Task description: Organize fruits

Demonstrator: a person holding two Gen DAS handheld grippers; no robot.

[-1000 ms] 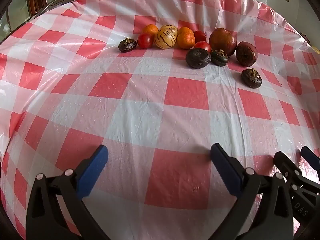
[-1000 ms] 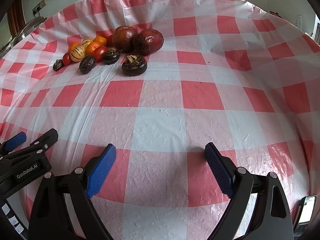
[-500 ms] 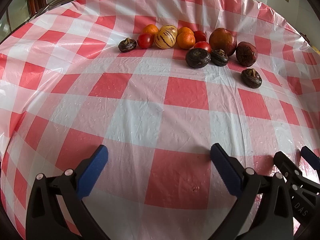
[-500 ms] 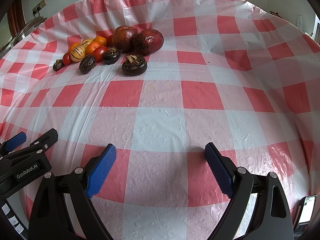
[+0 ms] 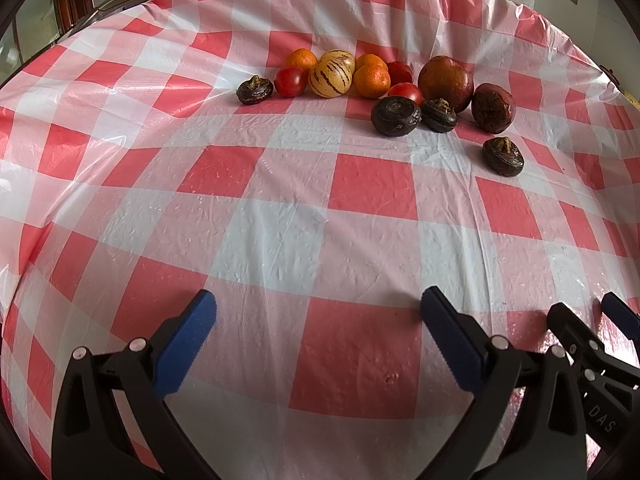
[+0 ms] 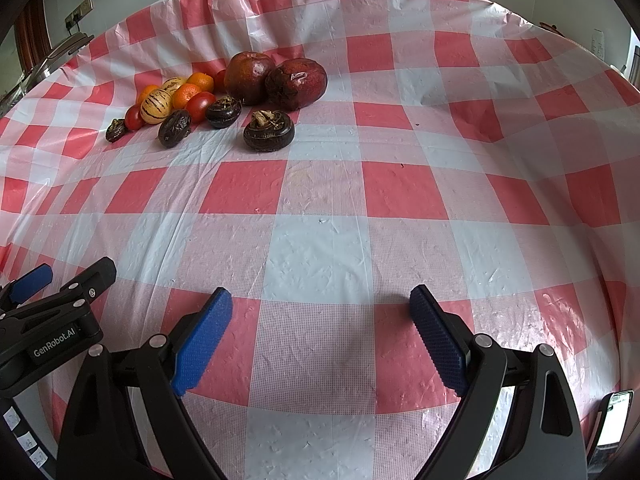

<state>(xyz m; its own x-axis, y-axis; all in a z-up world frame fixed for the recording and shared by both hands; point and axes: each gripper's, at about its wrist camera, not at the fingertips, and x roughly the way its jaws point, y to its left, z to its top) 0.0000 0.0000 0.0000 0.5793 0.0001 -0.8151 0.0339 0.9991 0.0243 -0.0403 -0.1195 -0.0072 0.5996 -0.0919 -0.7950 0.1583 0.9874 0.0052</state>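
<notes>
Glossy plastic tablecloth (image 5: 328, 240), red-white check, wrinkled. Fruit cluster (image 5: 376, 84) sits far side of table, well apart from both grippers. Striped cream-yellow melon (image 5: 330, 77), oval, smooth; oranges (image 5: 372, 80) dimpled; red tomatoes (image 5: 290, 81) shiny. Two large dark-red round fruits (image 6: 296, 82) touching, skin dull. Squat dark-brown wrinkled fruits (image 6: 269, 131) at near edge of cluster. Left gripper (image 5: 320, 320) spread wide, nothing between blue textured pads. Right gripper (image 6: 320, 320) likewise spread, holding nothing, low over cloth.
</notes>
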